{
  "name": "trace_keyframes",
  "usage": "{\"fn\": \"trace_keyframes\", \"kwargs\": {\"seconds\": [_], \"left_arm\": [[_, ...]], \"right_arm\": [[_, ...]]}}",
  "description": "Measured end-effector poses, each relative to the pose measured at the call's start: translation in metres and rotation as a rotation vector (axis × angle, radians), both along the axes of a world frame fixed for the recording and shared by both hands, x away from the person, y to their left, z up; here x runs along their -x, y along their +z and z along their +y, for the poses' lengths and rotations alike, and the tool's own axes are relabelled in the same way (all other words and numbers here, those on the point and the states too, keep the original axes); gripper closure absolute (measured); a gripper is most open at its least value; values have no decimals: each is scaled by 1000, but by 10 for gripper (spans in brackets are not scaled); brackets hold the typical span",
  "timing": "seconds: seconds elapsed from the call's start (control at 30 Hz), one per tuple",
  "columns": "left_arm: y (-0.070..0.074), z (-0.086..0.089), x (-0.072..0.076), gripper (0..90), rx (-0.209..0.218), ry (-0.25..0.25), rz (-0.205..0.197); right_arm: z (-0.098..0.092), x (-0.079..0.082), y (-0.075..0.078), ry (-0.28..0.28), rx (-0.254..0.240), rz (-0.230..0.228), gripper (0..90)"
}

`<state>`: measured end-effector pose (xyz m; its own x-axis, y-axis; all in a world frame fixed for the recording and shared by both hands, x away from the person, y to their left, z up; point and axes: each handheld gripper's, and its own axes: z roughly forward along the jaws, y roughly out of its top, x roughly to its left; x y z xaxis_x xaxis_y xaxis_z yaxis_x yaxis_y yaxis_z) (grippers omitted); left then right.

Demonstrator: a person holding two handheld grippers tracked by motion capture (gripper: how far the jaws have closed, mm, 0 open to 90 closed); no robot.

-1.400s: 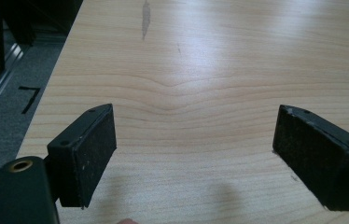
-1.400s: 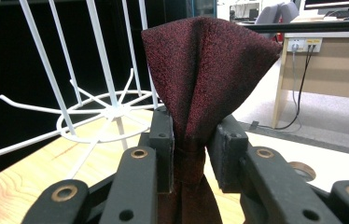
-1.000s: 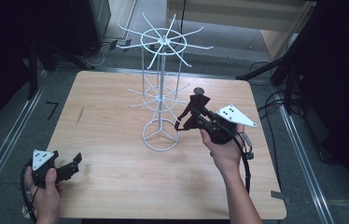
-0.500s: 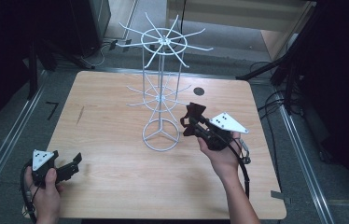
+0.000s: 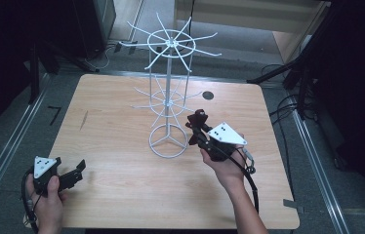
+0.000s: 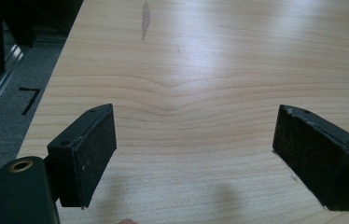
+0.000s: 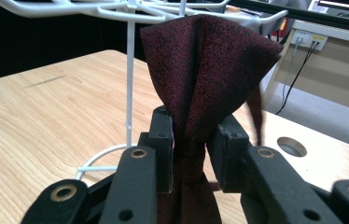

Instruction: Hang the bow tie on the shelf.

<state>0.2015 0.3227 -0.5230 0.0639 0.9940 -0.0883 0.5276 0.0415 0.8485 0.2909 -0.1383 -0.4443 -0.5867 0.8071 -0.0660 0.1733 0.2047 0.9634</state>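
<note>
Surface: a pale wooden table point(image 5: 122, 190) in a dim room, dark floor and cables around it, a round hole point(image 5: 208, 95) in the top near the far edge.
Stand: a white wire rack point(image 5: 169, 105) stands upright near the middle of the table, with a ring base, a thin centre pole and two tiers of spoke hooks, one at the top and one lower down.
Right gripper point(image 5: 197, 127): jaws nearly closed, pinching a dark red bow tie point(image 7: 200, 70) at its narrow knot; one wing fans out above the pads and the rest hangs below them.
Where the bow tie is: held off the table, just to the right of the rack's base ring and close under the lower tier of hooks on that side, apart from the wire.
Key relation: the rack lies to the left of and beyond the held bow tie. In the right gripper view the pole rises just left of the cloth and the hooks cross above its top edge.
Long axis: the bow tie runs roughly up and down in the grip.
Left gripper point(image 6: 193, 140): jaws wide apart, nothing between them, low over the near left corner of the table, well apart from the rack.
Nearer hand: the right one by far, so hanging the bow tie on a hook would probably fall to it alone.
Risk: the cloth could snag a neighbouring hook.
</note>
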Motion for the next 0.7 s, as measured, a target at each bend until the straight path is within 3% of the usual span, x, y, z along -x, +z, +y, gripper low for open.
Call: {"fn": "trace_keyframes", "kwargs": {"seconds": [0.27, 0.7], "left_arm": [[0, 0, 0, 142, 0, -1, 0], [0, 0, 0, 141, 3, -5, 1]], "right_arm": [[13, -5, -9, 9, 27, 9, 728], [24, -16, -25, 33, 49, 94, 703]]}}
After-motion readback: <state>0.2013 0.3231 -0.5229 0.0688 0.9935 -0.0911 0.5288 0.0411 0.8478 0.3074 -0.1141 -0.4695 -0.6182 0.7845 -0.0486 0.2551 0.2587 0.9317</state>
